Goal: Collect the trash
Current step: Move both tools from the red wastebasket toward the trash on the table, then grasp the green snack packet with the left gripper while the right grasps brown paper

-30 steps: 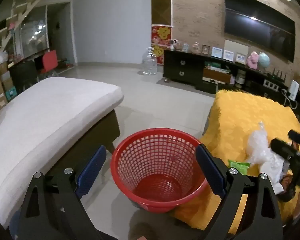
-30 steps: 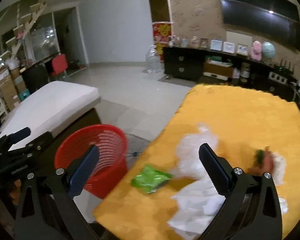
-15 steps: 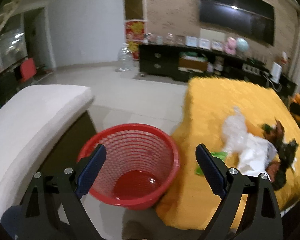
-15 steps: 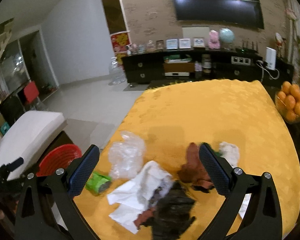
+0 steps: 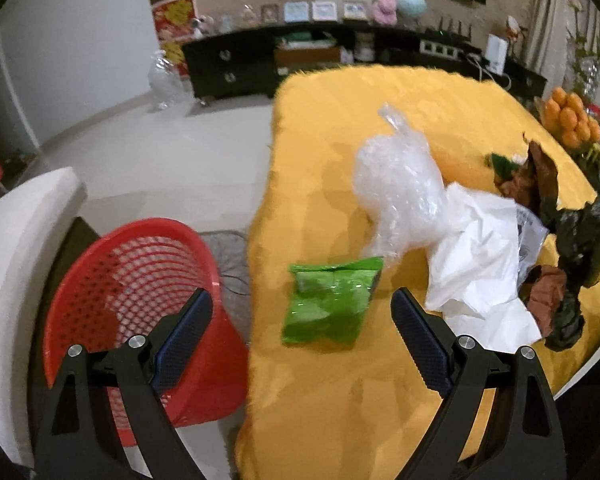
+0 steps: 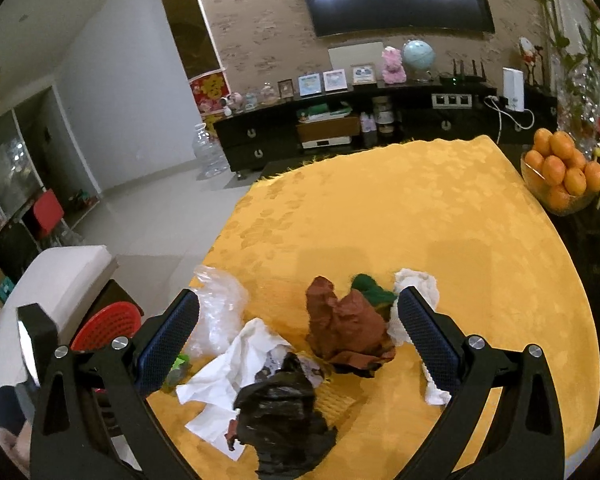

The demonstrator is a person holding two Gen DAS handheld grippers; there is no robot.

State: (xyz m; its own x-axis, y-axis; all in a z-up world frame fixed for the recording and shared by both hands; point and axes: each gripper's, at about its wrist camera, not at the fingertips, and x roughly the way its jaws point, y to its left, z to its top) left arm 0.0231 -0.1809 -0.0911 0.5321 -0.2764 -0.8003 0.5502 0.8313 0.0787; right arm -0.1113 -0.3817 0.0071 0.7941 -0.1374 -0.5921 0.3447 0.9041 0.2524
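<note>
Trash lies on a yellow-clothed table point(image 5: 440, 104): a green wrapper point(image 5: 330, 300), a clear plastic bag point(image 5: 400, 184), white paper point(image 5: 480, 264), brown paper point(image 6: 346, 326), a black bag point(image 6: 280, 408) and a white tissue point(image 6: 414, 286). A red mesh basket point(image 5: 112, 292) stands on the floor beside the table's left edge. My left gripper point(image 5: 300, 336) is open, hovering just short of the green wrapper. Above the pile, my right gripper point(image 6: 298, 334) is open around the brown paper, with nothing held.
A white cushioned bench point(image 5: 12, 248) stands left of the basket. A glass bowl of oranges point(image 6: 560, 176) sits at the table's far right edge. A dark TV cabinet point(image 6: 340, 128) runs along the back wall, and a large water bottle point(image 6: 210, 152) is on the floor.
Both grippers swung right, away from the basket and over the table. The left now faces the green wrapper instead of the basket; the right moved closer over the brown paper.
</note>
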